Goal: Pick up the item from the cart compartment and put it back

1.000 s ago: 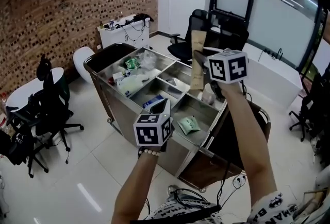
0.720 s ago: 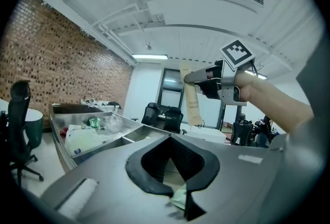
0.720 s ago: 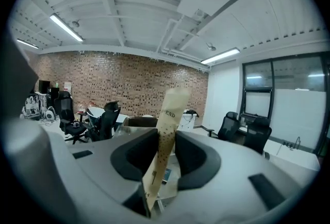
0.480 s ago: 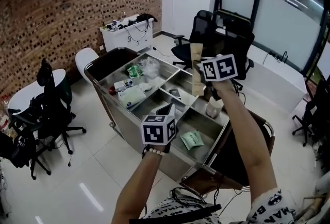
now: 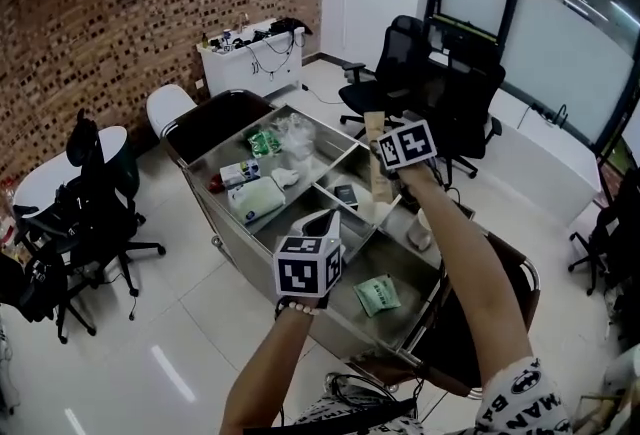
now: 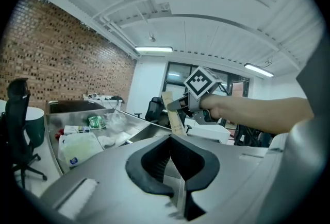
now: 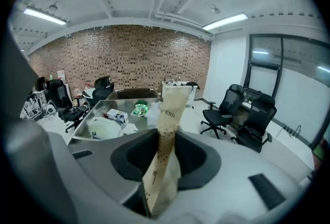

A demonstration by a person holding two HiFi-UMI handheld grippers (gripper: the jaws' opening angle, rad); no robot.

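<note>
Right claw clamped on tall tan paper pouch, held upright above middle compartments of stainless steel cart. Left claw jaws together, empty, over cart's near side.

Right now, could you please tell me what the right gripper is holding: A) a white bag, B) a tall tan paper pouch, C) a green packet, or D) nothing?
B: the right gripper has its jaws pressed on the tall tan paper pouch, which stands up between them.

Brick wall, white tile floor, black chairs.
</note>
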